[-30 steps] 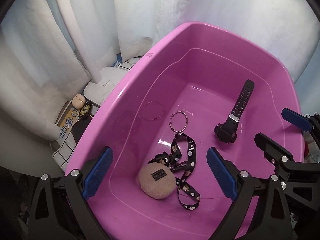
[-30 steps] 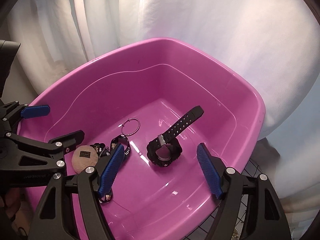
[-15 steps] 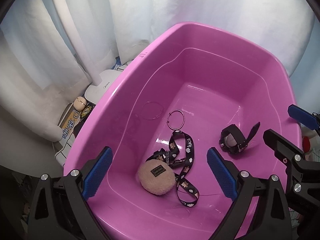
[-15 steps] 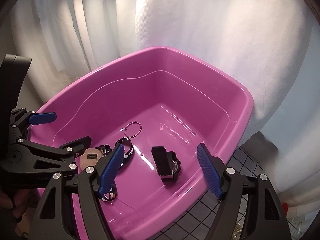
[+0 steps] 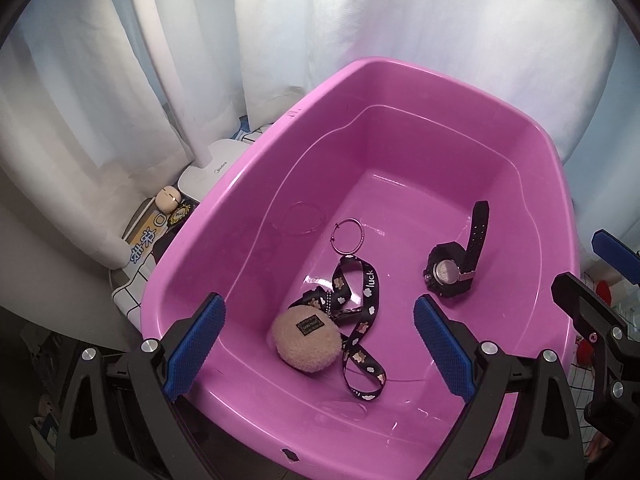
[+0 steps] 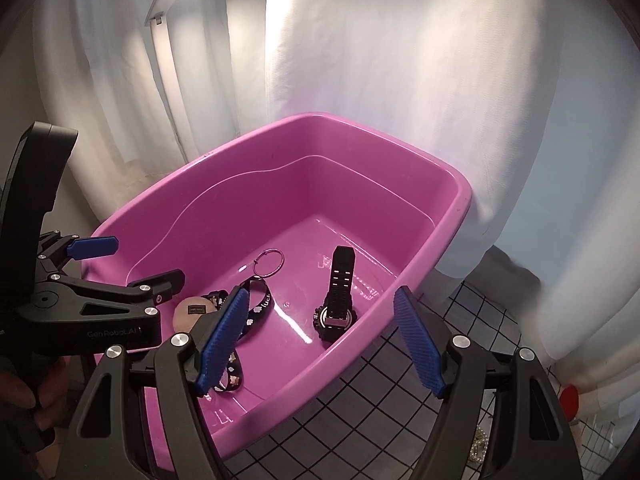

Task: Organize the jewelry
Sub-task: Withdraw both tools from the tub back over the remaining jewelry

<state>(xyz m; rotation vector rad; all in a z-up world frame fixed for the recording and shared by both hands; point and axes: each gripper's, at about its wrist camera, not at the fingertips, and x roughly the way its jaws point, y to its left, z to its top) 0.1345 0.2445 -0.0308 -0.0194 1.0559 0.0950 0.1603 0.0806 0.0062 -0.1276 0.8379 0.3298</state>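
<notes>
Pink tub (image 5: 472, 92) holds everything. Black watch (image 5: 454, 266) lies on the floor at 3 o'clock from tub centre, face up, one strap propped against the wall. Thin hoop (image 5: 348, 236) sits near centre; black lanyard (image 5: 360, 320) and beige plush pouch (image 5: 306, 338) at 6 o'clock, touching. Left gripper (image 5: 318, 350) and right gripper (image 6: 320, 344) both hover above the tub, fingers spread wide, empty.

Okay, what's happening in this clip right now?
A person holds a two-finger tool in each hand over a pink tub. Both the left tool and right tool are open and hold nothing. On the tub floor lie a black watch, a thin hoop, a black lanyard and a beige fuzzy pouch.
</notes>
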